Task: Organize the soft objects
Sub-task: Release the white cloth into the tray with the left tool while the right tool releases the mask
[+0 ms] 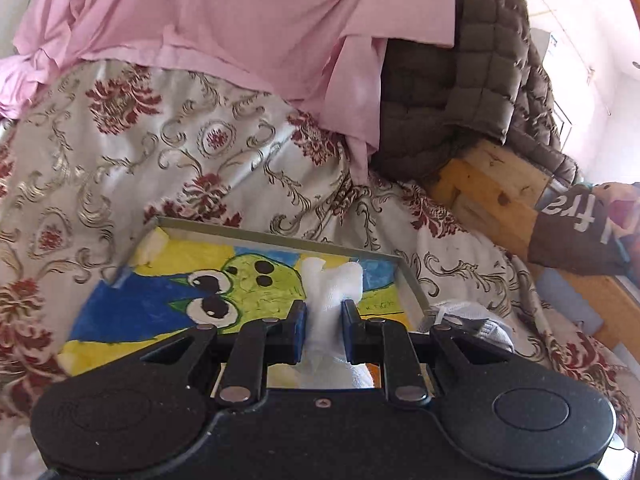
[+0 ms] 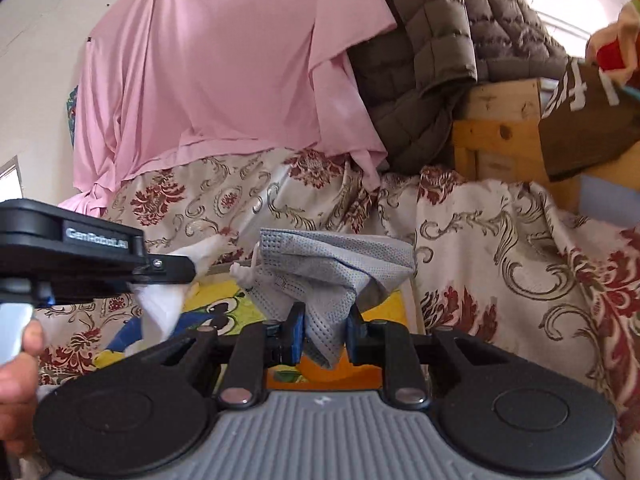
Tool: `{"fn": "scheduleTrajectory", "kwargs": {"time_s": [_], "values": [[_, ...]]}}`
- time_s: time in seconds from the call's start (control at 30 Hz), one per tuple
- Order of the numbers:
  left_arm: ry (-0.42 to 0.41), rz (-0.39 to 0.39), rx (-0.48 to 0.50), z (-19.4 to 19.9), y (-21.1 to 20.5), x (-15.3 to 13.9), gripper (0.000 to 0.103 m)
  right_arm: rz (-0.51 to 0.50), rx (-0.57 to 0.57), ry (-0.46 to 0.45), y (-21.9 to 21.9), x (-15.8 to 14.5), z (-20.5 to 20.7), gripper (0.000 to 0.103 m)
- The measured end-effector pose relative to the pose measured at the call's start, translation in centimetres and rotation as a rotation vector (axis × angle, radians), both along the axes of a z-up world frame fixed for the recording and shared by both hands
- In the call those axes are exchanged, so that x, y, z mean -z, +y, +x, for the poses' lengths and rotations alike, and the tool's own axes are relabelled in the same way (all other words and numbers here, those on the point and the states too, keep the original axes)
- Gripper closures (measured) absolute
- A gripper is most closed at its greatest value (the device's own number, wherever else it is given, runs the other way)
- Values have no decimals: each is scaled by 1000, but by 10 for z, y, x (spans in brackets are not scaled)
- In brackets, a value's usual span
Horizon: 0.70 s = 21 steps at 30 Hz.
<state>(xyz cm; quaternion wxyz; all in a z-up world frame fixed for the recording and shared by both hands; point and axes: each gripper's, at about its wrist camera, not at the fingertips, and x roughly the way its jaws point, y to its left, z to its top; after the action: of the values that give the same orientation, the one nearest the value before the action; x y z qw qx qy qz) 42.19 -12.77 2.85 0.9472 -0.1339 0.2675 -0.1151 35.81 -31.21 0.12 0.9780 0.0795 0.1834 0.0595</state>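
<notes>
My left gripper (image 1: 323, 322) is shut on a white cloth (image 1: 328, 300) that bunches between its blue pads, held over a framed cartoon painting (image 1: 168, 280) lying on the floral bedspread. My right gripper (image 2: 323, 326) is shut on a grey perforated cloth (image 2: 328, 268), which hangs crumpled above the same painting (image 2: 224, 312). In the right wrist view the left gripper (image 2: 176, 270) comes in from the left with the white cloth (image 2: 160, 308) drooping from it. A hand (image 2: 20, 372) holds that tool.
A pink sheet (image 1: 240, 20) and a brown quilted jacket (image 1: 460, 60) hang behind the floral bedspread (image 1: 120, 152). A wooden frame (image 1: 500, 196) and a dark printed garment (image 1: 576, 236) stand at the right. Another pale cloth (image 1: 472, 320) lies by the painting's right edge.
</notes>
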Motion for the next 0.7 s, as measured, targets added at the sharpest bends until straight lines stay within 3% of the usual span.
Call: {"fn": "scheduleTrajectory", "kwargs": {"time_s": [0.43, 0.7], "values": [[70, 69, 9, 37, -27, 32, 81, 13, -19, 107, -8, 14, 25, 70], [70, 80, -10, 35, -30, 29, 66, 16, -3, 105, -14, 11, 18, 46]]}}
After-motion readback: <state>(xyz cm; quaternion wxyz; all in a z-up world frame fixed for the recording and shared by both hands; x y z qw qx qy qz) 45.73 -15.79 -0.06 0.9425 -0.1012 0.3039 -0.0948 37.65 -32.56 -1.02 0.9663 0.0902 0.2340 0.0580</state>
